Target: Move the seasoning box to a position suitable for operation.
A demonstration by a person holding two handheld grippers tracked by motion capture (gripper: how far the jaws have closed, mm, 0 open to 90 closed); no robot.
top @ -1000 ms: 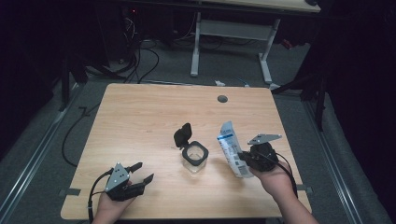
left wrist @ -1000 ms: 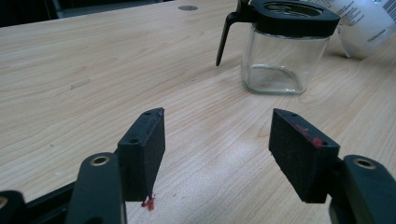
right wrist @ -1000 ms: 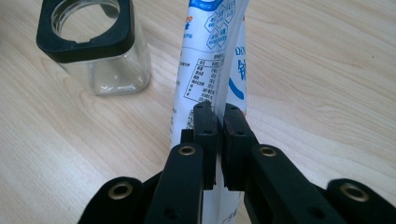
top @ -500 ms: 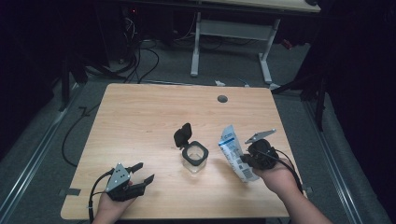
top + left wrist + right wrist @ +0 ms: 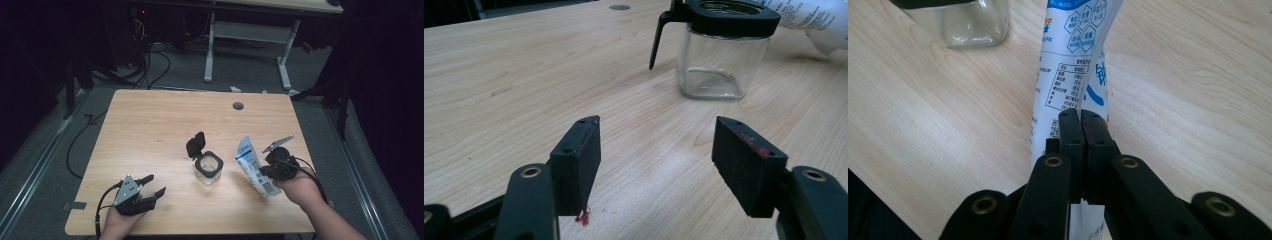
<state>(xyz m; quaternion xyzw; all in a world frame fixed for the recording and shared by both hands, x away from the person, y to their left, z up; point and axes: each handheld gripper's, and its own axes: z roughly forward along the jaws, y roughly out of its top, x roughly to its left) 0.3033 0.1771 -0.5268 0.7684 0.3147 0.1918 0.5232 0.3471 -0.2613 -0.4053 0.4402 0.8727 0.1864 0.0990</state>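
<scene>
A white and blue pouch point(image 5: 251, 164) stands tilted at the table's right, and my right gripper point(image 5: 265, 173) is shut on its lower half. In the right gripper view the two jaws meet at the right gripper point(image 5: 1081, 118), pinching the flattened pouch point(image 5: 1073, 65); they have just closed the last bit on it. A clear glass jar point(image 5: 208, 169) with a black rim stands mid-table, its black flip lid point(image 5: 195, 144) raised open. My left gripper point(image 5: 152, 185) rests at the front left, open and holding nothing. The left gripper point(image 5: 656, 160) faces the jar point(image 5: 719, 60).
The wooden table point(image 5: 150, 125) has a small round grommet hole point(image 5: 238, 106) near its far edge. Cables and a white desk frame point(image 5: 247, 35) lie on the floor beyond. In the right gripper view the jar point(image 5: 960, 20) sits just left of the pouch.
The right hand has shifted slightly with the pouch in its jaws. The left gripper and the jar have not moved.
</scene>
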